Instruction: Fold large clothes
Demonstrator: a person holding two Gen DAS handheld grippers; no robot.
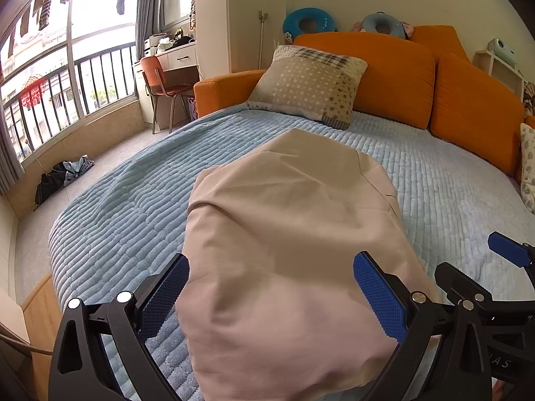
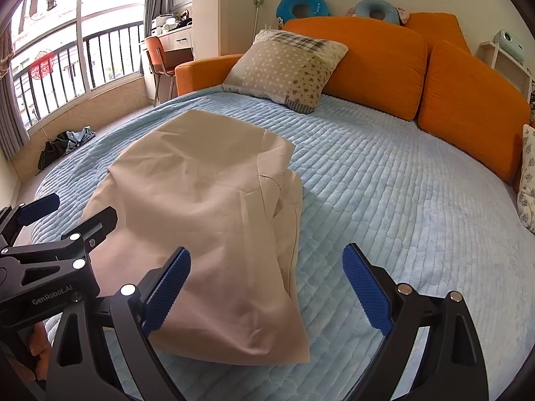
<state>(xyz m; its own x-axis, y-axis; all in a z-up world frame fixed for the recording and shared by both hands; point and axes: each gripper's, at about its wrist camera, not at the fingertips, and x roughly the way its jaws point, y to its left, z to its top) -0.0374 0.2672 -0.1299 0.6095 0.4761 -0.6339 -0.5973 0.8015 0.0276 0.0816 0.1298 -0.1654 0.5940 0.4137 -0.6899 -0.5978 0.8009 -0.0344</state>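
1. While daylight comes through a railed window (image 2: 67,67) at ten o'clock, a bed fills both views, covered by a pale blue ribbed blanket (image 2: 384,183).
2. At twelve to two o'clock, orange backrest cushions (image 2: 378,63) line the head of the bed, with two blue inflatable rings (image 2: 302,6) perched behind them.
3. Lying lengthwise on the blanket is a beige folded garment (image 2: 214,220), wrinkled, its near end toward the cameras; in the right wrist view it sits left of centre, from six up to eleven o'clock.
4. Against the cushions at twelve o'clock leans a patchwork pillow (image 2: 287,70) with dotted and plaid panels.
5. At eleven o'clock an orange chair (image 2: 158,61) stands at a white desk (image 2: 177,38).
6. On the floor at nine o'clock lies a dark heap of clothes (image 2: 65,145).
7. Spread wide, the left gripper (image 1: 271,295) has its blue pads on either side of the garment's near end, not pinching it.
8. Also spread wide, the right gripper (image 2: 267,292) hovers over the garment's right edge, one pad above the cloth and one above the blanket, gripping nothing.
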